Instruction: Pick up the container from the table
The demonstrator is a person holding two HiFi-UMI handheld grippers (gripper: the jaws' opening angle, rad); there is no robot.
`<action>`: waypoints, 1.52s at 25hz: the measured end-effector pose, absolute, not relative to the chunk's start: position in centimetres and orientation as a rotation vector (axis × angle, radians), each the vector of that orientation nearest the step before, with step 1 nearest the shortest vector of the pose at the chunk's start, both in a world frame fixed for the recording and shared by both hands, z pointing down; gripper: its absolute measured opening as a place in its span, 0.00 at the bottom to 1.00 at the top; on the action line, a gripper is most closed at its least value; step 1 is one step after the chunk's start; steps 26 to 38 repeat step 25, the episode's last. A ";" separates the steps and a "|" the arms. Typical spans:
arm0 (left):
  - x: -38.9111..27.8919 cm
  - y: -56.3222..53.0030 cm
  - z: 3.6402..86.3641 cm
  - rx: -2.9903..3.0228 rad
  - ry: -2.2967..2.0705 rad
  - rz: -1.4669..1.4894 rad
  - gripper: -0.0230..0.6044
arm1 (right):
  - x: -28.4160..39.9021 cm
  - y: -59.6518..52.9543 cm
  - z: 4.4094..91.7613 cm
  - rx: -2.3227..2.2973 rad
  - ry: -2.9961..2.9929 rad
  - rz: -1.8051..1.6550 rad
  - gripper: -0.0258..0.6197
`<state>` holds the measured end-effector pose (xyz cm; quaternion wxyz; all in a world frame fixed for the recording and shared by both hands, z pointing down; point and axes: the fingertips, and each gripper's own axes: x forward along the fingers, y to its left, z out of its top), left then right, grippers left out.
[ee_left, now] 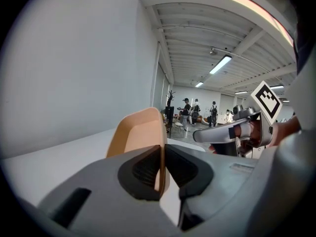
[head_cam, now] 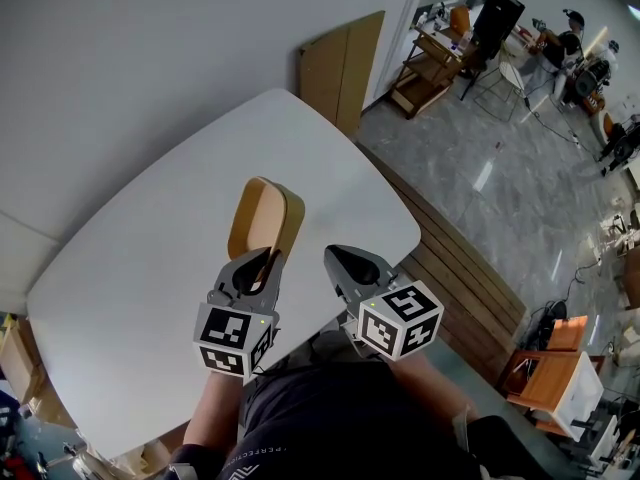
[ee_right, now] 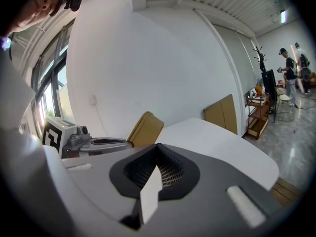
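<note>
A tan plastic container (head_cam: pixel 262 218) is tipped on its side over the round white table (head_cam: pixel 140 268), its opening facing left. My left gripper (head_cam: pixel 262 260) is shut on the container's near wall. In the left gripper view the thin wall (ee_left: pixel 138 135) stands pinched between the two dark pads (ee_left: pixel 145 169). I cannot tell whether the container touches the table. My right gripper (head_cam: pixel 342 258) hovers just to the right of it, jaws together with nothing in them. The right gripper view shows the container (ee_right: pixel 145 128) and the left gripper (ee_right: pixel 98 142) off to its left.
Flat cardboard boards (head_cam: pixel 340 63) lean on the wall beyond the table. A strip of wooden flooring (head_cam: pixel 470 268) runs along the table's right edge, then grey tiles. A wooden shelf cart (head_cam: pixel 430 63) and an orange chair (head_cam: pixel 550 368) stand farther off. People stand far back (ee_left: pixel 197 110).
</note>
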<state>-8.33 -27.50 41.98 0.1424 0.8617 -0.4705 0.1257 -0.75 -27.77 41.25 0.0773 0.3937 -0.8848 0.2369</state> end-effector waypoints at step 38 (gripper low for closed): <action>-7.7 -27.8 41.7 2.506 -1.368 0.412 0.09 | 0.3 -28.0 40.7 1.199 -2.674 0.695 0.04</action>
